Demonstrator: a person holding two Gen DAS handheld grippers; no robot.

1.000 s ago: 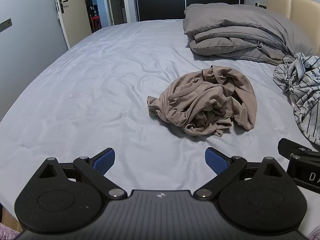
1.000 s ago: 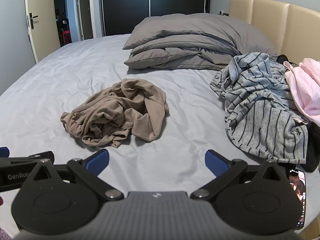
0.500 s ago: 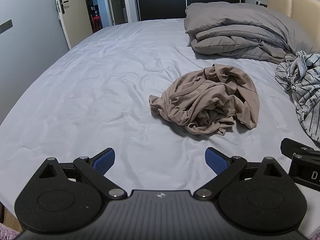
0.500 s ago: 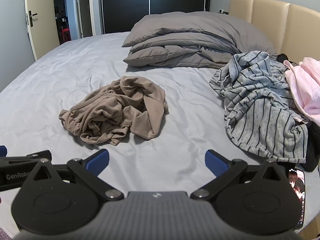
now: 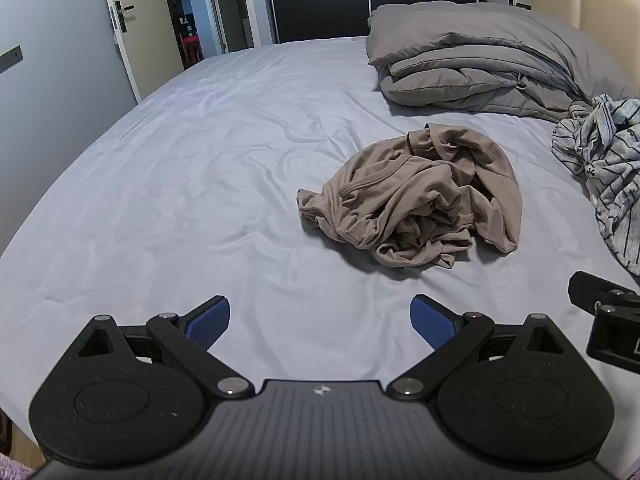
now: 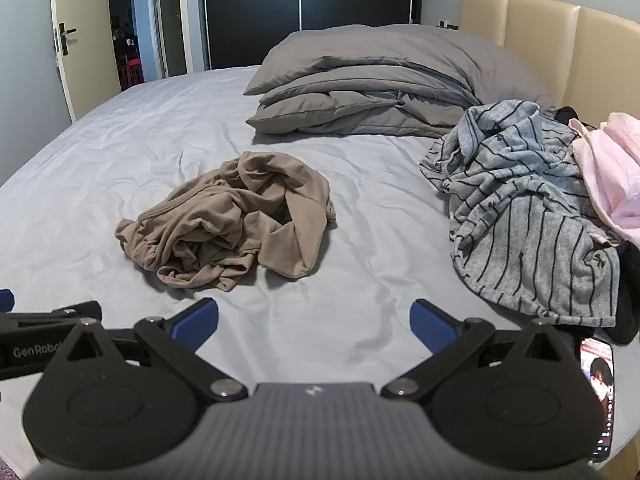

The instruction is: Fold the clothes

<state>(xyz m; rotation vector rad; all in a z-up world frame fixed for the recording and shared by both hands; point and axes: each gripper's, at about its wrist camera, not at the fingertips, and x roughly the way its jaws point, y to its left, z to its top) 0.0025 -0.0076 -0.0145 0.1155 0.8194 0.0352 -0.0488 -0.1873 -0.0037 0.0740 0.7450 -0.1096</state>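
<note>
A crumpled tan garment (image 5: 416, 196) (image 6: 232, 216) lies in a heap on the pale grey sheet, mid-bed. My left gripper (image 5: 320, 322) hovers near the bed's front edge, open and holding nothing, short of the garment and a little to its left. My right gripper (image 6: 314, 322) is open too, with nothing between its blue pads, and the tan heap sits ahead and to its left. A grey striped garment (image 6: 524, 216) (image 5: 604, 168) lies bunched at the right side. Beside it is a pink garment (image 6: 612, 176).
A folded grey duvet with pillows (image 6: 372, 88) is stacked near the beige headboard (image 6: 560, 40). A phone with a lit screen (image 6: 598, 392) lies at the bed's front right corner. The sheet (image 5: 180, 184) stretches wide to the left. A door (image 5: 120, 20) stands at the far left.
Both grippers have drifted slightly toward the tan garment, which sits a little lower in each view. Their jaws stayed open. No clothes moved.
</note>
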